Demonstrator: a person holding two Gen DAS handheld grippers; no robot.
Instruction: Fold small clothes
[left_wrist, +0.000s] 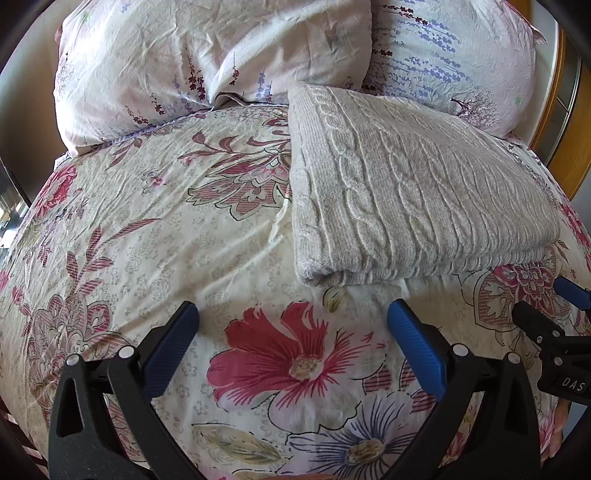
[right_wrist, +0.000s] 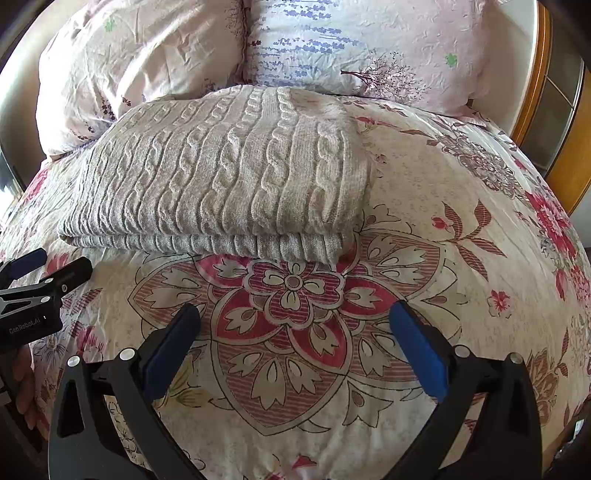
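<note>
A grey cable-knit sweater (left_wrist: 406, 192) lies folded in a thick rectangle on the floral bedspread (left_wrist: 166, 240), its folded edge toward me. It also shows in the right wrist view (right_wrist: 229, 173). My left gripper (left_wrist: 293, 314) is open and empty, hovering over the bedspread just short of the sweater's near left corner. My right gripper (right_wrist: 295, 314) is open and empty, just short of the sweater's near right edge. The right gripper's tip shows at the right edge of the left wrist view (left_wrist: 554, 325), and the left gripper's tip at the left edge of the right wrist view (right_wrist: 40, 280).
Two floral pillows (left_wrist: 207, 55) (right_wrist: 369, 44) lie at the head of the bed behind the sweater. A wooden frame (right_wrist: 565, 140) stands at the bed's right side. The bedspread extends left of the sweater and in front of it.
</note>
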